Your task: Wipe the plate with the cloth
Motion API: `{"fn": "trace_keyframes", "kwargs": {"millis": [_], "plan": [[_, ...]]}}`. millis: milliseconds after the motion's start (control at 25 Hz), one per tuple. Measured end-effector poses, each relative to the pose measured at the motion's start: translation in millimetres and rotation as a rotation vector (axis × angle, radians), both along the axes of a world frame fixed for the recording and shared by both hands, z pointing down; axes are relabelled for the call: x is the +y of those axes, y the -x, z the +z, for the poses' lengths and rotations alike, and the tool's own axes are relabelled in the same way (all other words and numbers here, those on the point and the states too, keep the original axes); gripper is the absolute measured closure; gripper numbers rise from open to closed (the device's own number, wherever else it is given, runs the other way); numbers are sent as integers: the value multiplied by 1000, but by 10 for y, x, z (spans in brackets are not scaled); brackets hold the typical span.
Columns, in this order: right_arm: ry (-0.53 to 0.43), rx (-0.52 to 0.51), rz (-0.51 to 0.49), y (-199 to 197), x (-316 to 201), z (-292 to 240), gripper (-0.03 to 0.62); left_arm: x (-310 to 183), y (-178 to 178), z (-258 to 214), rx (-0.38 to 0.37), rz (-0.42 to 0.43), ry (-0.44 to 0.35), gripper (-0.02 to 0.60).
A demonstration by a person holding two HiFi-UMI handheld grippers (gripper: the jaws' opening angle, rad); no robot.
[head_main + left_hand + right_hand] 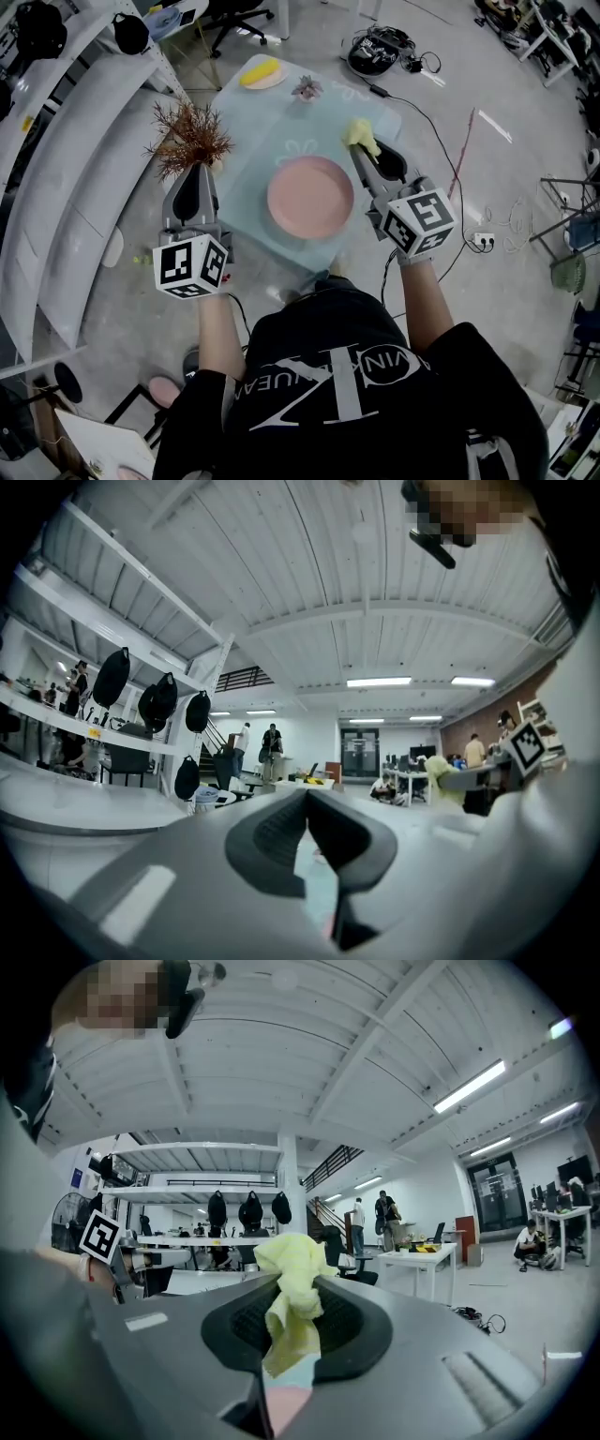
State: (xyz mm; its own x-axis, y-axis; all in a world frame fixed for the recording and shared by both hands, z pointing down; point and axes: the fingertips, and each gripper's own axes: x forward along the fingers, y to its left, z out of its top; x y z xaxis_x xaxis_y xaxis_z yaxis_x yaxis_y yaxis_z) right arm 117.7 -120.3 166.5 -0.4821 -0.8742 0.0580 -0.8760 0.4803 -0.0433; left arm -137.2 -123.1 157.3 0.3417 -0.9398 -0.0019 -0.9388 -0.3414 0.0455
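Both bare forearms are reaching fwd from the person's body, one gripper in each hand. The left gripper (pixel 199 171) is pointing straight away, right at the left edge of the worktop (pixel 248 131) w/ the pale green sheet over it, and near the dried reddish-brown twig plant (pixel 190 136). Its jaws are meeting at the tips w/ nothing between them, which is plain in the left gripper view.

The right gripper (pixel 360 155) is angling up and to the left, on the right side of the round pink plate (pixel 310 196). Its jaws are pinching the crumpled yellow cloth (pixel 359 137), which is poking out past the tips. In the right gripper view the cloth (pixel 292 1283) is bunching above the jaws and hanging down between them, w/ a bit of pink showing underneath.

The plate is sitting flat approx mid-worktop, between the two grippers. The cloth is hanging past its upper right rim, apart from it. Can't tell if it's touching the sheet.

At the far end a small plate w/ something yellow on it (pixel 262 73) and a little pinkish succulent (pixel 307 88) are sitting.

Writing: the black tee (pixel 347 375) is showing a white print, only "VIN" legible next to a big Z-like shape. The marker cubes (pixel 190 265) are showing b/w squares, no text.
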Motion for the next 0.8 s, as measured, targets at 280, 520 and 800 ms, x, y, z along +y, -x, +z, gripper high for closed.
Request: {"fn": "trace_keyframes", "kwargs": {"millis": [280,520,800], "plan": [[18,10,-7,-22,-19,95,519,-72,29,43,2,-6,7,581],[26,16,-16,-36,-54,125,519,-106,24,35,1,-11,8,581],[25,8,-27,-36,-71,141,519,-103,28,54,5,-20,11,581]]}}
